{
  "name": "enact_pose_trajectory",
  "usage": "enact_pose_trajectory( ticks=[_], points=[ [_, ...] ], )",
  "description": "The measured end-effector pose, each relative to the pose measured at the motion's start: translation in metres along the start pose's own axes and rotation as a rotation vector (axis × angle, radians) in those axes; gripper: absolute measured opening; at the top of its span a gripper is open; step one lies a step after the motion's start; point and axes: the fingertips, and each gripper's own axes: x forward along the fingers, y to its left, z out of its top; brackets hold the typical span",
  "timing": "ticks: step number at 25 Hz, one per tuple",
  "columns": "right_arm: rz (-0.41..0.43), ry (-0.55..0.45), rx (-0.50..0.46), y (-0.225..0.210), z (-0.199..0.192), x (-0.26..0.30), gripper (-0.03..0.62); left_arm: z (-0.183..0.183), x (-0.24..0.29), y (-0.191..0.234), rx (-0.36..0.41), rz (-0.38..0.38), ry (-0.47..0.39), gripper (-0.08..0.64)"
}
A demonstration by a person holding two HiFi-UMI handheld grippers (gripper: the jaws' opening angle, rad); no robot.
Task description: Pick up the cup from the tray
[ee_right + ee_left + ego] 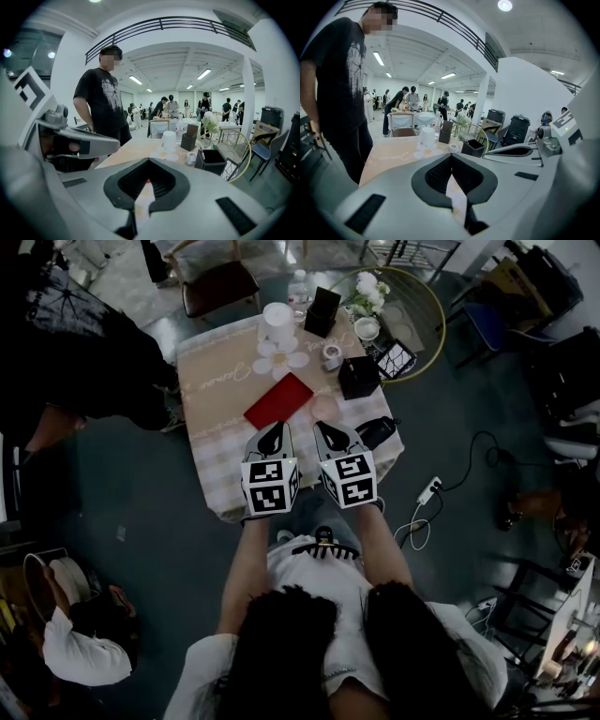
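Shut and empty, left tongs (277, 430) and right tongs (323, 430) sit abreast; open one before reaching the cup (277, 320) on the tray (298, 360) ahead.

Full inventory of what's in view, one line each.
table: 1, beige cloth, centre
tray: 1, red, mid-table
white cup: 1, white, table's far edge
flower mat: 1, white, next to white cup
round thing: 1, pinkish, right of tray, kind unclear
boxes: 2, black, far side and right side
tape roll: 1, whitish, between boxes
flowers: 1 bunch, white, far right
round table: 1, gold rim, beyond table
bystander: 1, black shirt, beside table
left gripper: grey, shut, empty, near edge
right gripper: grey, shut, empty, alongside
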Motion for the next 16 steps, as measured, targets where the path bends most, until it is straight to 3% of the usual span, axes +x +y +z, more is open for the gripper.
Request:
enact_pose_trajectory(
  ticks=[8,16],
  points=[
    [0.0,0.007,0.025,-0.0043,-0.0068,-0.0056,0.006,0.0004,-0.0013,-0.0085,0.02,-0.009,-0.012,0.009],
    [0.002,0.034,-0.055,-0.0021,-0.0074,-0.0026,0.006,0.0005,-0.0044,-0.0034,0.013,0.01,-0.014,0.009]
  ],
)
